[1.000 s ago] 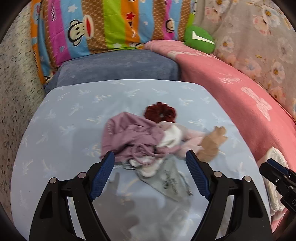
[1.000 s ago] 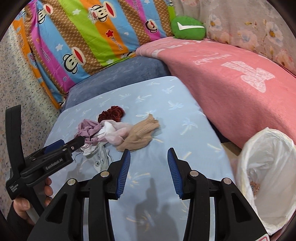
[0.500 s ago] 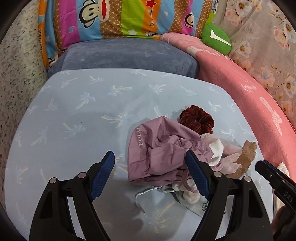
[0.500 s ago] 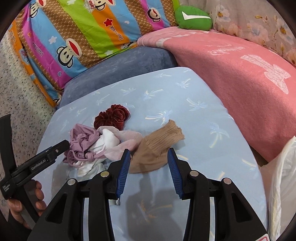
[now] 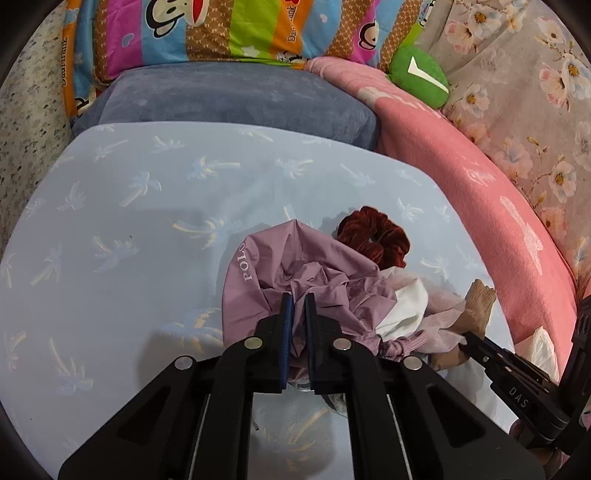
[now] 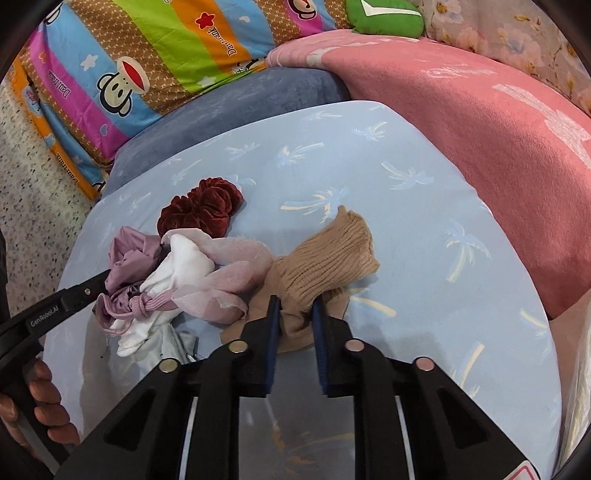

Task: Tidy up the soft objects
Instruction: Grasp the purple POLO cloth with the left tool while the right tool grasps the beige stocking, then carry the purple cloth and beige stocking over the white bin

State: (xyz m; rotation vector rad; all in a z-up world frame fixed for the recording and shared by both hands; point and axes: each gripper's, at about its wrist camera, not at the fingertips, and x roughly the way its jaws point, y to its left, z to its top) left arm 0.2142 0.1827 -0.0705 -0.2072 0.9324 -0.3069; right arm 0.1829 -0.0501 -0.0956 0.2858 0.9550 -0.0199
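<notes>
Bedding crowds the back of the scene: a striped cartoon-monkey quilt [image 5: 229,29] across the top, a blue-grey cushion [image 5: 229,99] below it, a pink blanket [image 6: 461,122] down the right side, and a green plush [image 5: 419,75] in the upper right. In front lies the pale blue counter [image 5: 110,229] with its palm-tree print, and the soft things sit in one tangled heap at lower centre of the left wrist view. The left claw [image 5: 297,299] has its blue pads pressed nearly together on a crumpled fold of the mauve drawstring bag [image 5: 288,269]. The right claw [image 6: 295,304] has closed in on the tan sock [image 6: 325,258] at centre of its own view, pinching the lower end of it, with the ribbed cuff lying free toward the upper right. A dark red scrunchie [image 6: 201,214] rests just beside the heap, touching the bag's far edge. Between bag and sock lie a white cloth [image 6: 181,266] and a sheer pink cloth [image 6: 229,280], overlapping both. My worry is the tangle: the bag's drawstring [image 6: 147,304] loops over the white piece, so lifting the bag could drag neighbours along or off the counter's edge. The thin fold in the left claw could also slip free. A white plastic bag [image 5: 543,347] shows at the right margin.
</notes>
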